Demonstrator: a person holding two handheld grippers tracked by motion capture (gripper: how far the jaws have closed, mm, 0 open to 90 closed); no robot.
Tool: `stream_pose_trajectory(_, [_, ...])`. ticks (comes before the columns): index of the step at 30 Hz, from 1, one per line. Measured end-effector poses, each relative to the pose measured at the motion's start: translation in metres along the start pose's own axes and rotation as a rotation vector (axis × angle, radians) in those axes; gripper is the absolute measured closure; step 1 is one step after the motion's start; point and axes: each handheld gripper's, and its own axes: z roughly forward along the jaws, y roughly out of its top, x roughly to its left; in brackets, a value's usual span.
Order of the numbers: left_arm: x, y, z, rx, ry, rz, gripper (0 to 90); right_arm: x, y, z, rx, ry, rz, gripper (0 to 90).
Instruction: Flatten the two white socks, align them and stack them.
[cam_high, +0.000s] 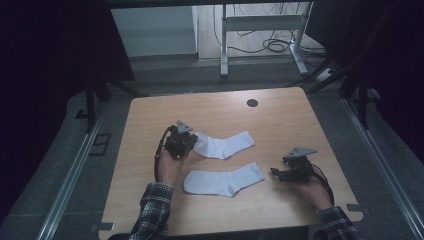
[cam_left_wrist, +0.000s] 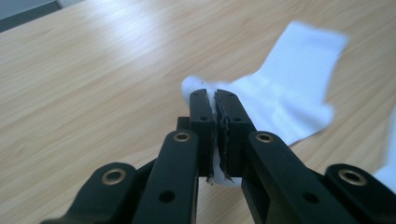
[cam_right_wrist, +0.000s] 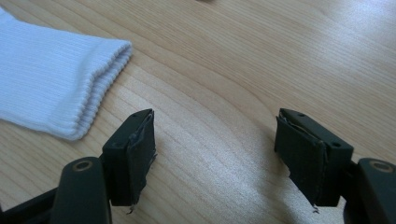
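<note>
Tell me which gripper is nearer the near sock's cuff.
Right. The right gripper, jaws open, sits just beside the cuff of the near sock without touching it. The left gripper is farther away, shut on the toe end of the far sock.
</note>
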Motion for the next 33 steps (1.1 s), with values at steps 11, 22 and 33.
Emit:
stream_pose_trajectory(11, [0.017,-0.04,0.019,0.094,0.066,-0.019,84.6,0.001,0.0,0.0,0.0,-0.005,0.006,28.7])
stream_pose_trajectory(22, [0.03,-0.046,0.009,0.008,0.095,-0.11,58.8,0.001,0.0,0.001,-0.001,-0.005,0.007,27.8])
stream_pose_trajectory(33, [0.036,-0.071,0.023,0.018,0.086,-0.129,59.1,0.003,0.001,0.002,0.015,0.015,-0.019,19.2])
